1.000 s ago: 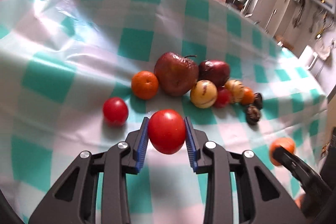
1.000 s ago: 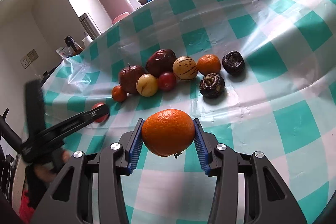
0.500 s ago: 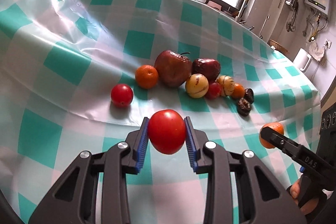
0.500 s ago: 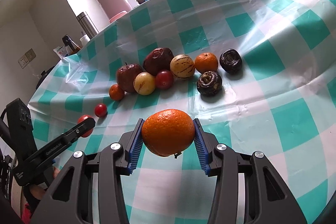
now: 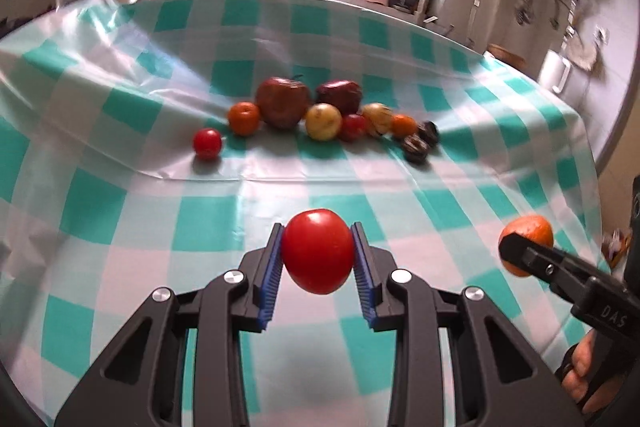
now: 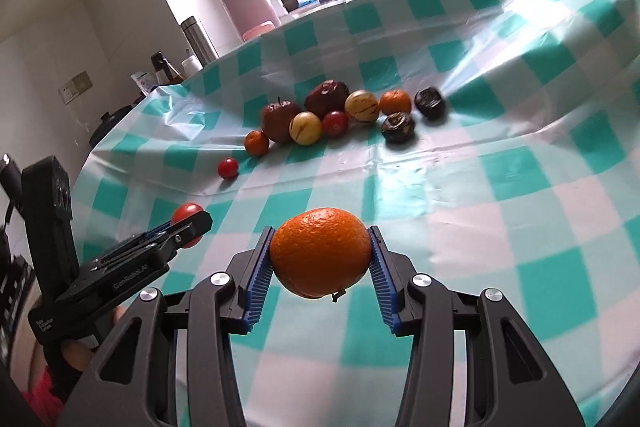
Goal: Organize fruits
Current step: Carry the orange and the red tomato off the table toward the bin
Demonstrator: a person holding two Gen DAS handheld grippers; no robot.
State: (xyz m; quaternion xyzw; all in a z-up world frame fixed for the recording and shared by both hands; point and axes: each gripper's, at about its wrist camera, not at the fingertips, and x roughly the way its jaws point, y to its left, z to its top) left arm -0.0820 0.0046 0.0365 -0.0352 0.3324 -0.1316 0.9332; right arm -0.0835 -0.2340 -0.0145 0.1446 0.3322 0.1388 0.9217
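Between the left claw [image 5: 318,259] pads, the tomato [image 5: 318,251] stands slightly taller than wide.

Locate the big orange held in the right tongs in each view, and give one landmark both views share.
Left wrist view: the orange sits at the far right edge, below mid-height, partly behind the tip of the right tongs.
Right wrist view: the orange is at bottom centre, clamped between the blue pads.
Shared landmark: the small lone tomato at the left end of the fruit row.
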